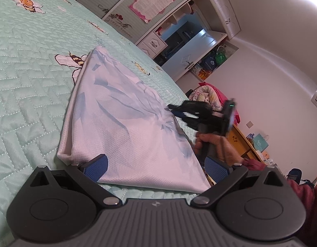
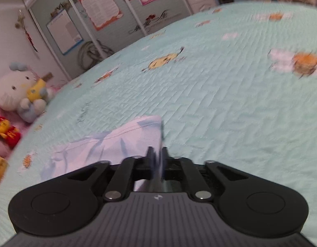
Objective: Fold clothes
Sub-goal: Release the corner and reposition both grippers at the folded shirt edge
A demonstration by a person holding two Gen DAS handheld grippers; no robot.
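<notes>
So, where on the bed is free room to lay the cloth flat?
Free: the green quilt beyond the white cloth, toward the wardrobe. Crowded: the bed's edge by the plush toys, and around the right gripper.

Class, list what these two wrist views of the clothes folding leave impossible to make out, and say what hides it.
- Right wrist view: whether the right gripper pinches the garment; motion blur.
- Left wrist view: the garment's near edge; the left gripper body covers it.
- Left wrist view: print on the pink poster; too small.
- Left wrist view: most of the hand; the right gripper's handle hides it.
</notes>
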